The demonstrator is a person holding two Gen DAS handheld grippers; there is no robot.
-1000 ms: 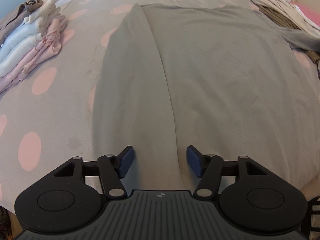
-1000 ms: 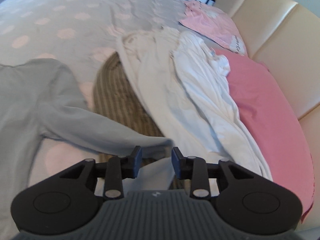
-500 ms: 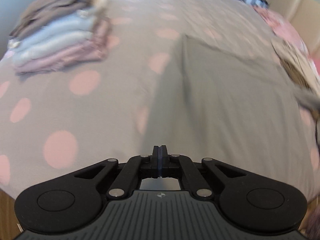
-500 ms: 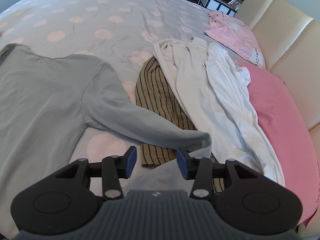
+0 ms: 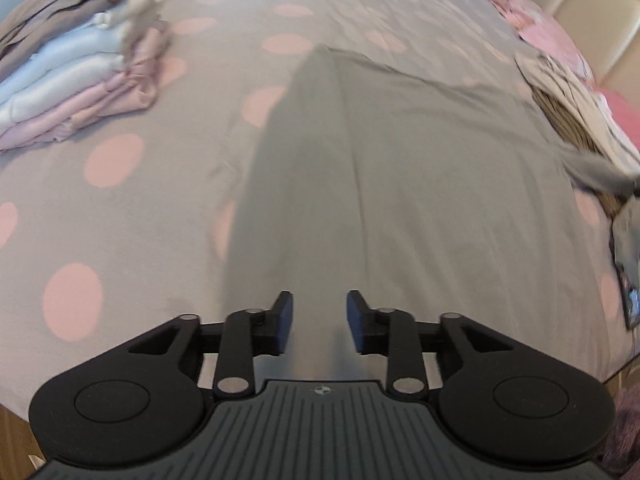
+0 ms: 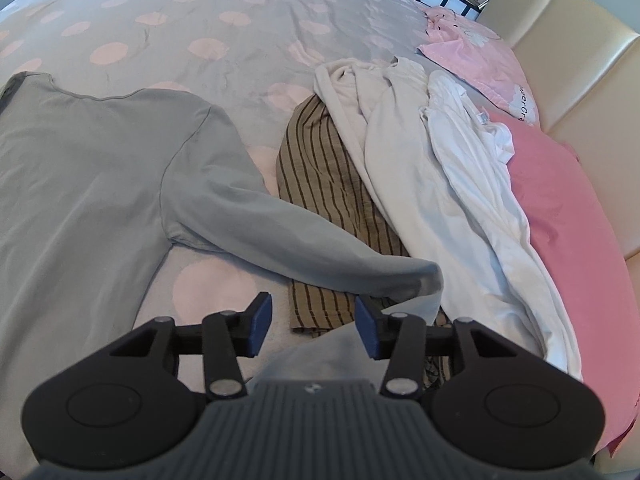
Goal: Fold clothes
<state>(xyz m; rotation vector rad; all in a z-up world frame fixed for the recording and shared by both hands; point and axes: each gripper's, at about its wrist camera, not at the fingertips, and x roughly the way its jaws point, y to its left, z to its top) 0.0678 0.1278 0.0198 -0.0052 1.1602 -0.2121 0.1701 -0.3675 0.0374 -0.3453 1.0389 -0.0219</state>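
Lying flat on spotted bed [image 5: 120, 208]: grey top [image 5: 420, 184], left side folded inward. Left gripper [image 5: 319, 322] fingers opening, nothing between; right gripper [image 6: 314, 322] fingers released, empty, near sleeve [image 6: 320, 256].

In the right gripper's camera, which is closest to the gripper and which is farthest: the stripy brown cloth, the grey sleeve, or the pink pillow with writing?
From the right gripper:
1. Stripy brown cloth, its end lies just ahead of the fingertips.
2. Grey sleeve, draped across that cloth a little further on.
3. Pink pillow with writing, far back on the right by the headboard.
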